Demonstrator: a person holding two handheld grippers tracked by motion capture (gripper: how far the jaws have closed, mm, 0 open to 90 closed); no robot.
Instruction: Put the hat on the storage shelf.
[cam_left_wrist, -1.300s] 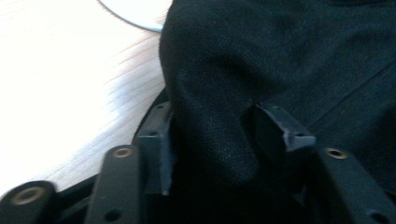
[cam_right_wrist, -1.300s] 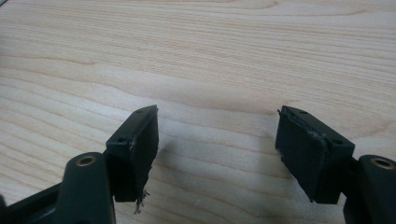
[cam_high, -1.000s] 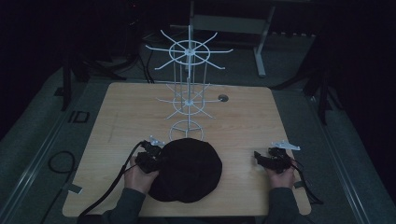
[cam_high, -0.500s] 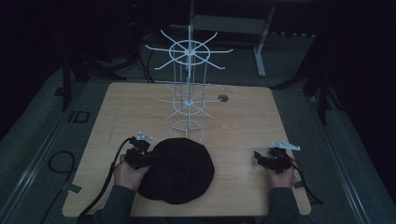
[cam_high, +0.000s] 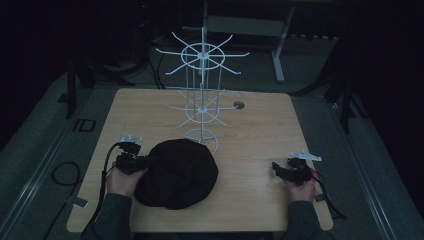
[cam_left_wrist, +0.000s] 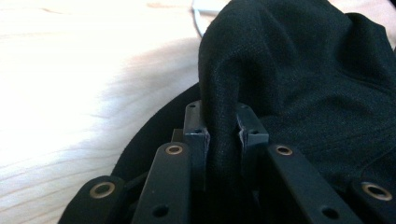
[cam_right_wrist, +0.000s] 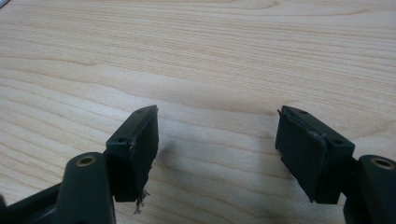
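High view: the left gripper (cam_high: 146, 162) sits at the near-left part of the wooden table (cam_high: 260, 125), held in the person's left hand (cam_high: 121, 180), its jaws pointing right into the edge of a black cap (cam_high: 177, 172). The cap lies flat on the table directly to the right of that gripper, touching it, and a fold of its fabric runs up to the jaws. Beyond the cap, farther from the gripper and toward the table's middle, a white wire display rack (cam_high: 202, 95) stands upright with its ring base just past the cap's far edge. The right gripper (cam_high: 275, 168) rests at the near-right part of the table in the right hand (cam_high: 301, 189), well apart from the cap, jaws aimed left toward it. A black cable (cam_high: 102, 192) trails from the left gripper back along the forearm.

Left gripper view: the left gripper (cam_left_wrist: 223, 133) has its two black jaws pressed in on a raised ridge of the cap's (cam_left_wrist: 303, 79) dark woven fabric, which stands pinched between them and rises above the tips. The rest of the cap spreads to the right and ahead; bare table (cam_left_wrist: 79, 74) lies to the left.

Right gripper view: the right gripper (cam_right_wrist: 217, 140) has its jaws spread wide with nothing between them, hovering low over the pale wood grain of the table (cam_right_wrist: 210, 51). Frayed bits hang from the left pad (cam_right_wrist: 140, 140).
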